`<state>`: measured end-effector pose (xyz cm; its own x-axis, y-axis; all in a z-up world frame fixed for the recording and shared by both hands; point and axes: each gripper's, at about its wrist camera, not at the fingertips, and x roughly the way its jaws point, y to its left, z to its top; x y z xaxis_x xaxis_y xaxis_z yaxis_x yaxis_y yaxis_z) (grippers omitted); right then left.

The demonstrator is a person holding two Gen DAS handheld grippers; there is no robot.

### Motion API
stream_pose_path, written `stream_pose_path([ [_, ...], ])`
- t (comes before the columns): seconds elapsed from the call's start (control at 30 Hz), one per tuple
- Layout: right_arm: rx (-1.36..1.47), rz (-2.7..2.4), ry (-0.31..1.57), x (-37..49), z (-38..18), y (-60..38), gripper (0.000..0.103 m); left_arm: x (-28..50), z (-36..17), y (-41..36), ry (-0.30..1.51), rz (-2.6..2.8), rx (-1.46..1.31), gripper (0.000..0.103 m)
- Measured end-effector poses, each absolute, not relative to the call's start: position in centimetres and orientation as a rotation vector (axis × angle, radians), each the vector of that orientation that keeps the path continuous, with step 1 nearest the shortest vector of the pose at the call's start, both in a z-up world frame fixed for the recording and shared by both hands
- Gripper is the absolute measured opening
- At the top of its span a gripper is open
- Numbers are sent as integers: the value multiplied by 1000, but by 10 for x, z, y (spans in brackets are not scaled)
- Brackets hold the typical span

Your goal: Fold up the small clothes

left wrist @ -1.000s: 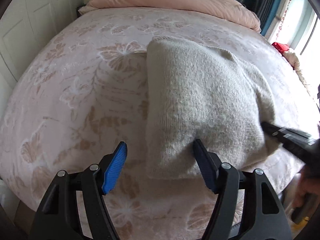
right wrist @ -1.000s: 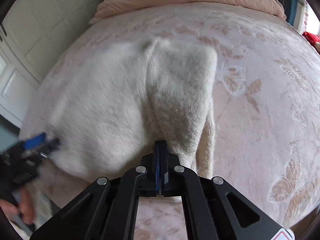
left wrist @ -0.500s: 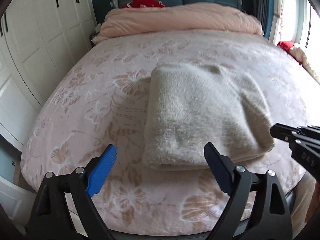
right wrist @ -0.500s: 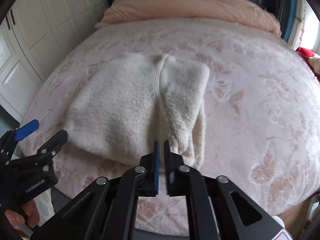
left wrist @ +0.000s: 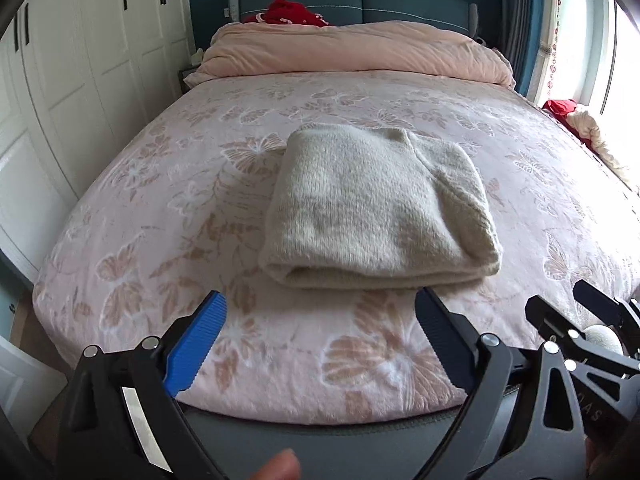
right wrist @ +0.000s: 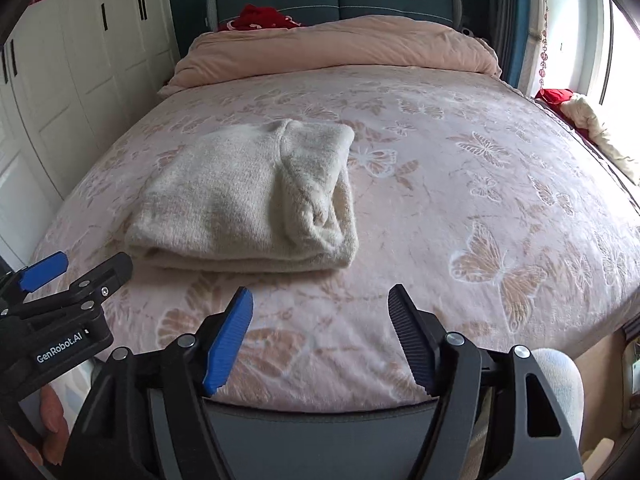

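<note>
Two grippers, left and right, fingers opening, empty. Folded cream sweater near bed's foot edge. Fold judged finished; next, fetch another garment.

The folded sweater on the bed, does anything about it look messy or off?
Mostly neat. The cream sweater lies folded on the floral bedspread, but its right end bunches into a loose, rumpled roll.

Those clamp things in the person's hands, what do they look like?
Both are black plastic frames with silver rivets. The left gripper and the right gripper each carry two ribbed blue finger pads. One body bears white lettering, "GenRobot.AI".
</note>
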<state>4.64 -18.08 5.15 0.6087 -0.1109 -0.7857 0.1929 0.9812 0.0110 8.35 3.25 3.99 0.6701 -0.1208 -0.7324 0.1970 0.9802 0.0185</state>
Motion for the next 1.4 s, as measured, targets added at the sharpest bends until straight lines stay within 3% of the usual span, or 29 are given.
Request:
stream_pose_path([
  [0.53,126,-204,952,29,25,-172,70,47,0,36,812,-92,190,93],
  [1.4,110,-202,973,26,11,-165,71,40,-19,28,848,-93,190,93],
])
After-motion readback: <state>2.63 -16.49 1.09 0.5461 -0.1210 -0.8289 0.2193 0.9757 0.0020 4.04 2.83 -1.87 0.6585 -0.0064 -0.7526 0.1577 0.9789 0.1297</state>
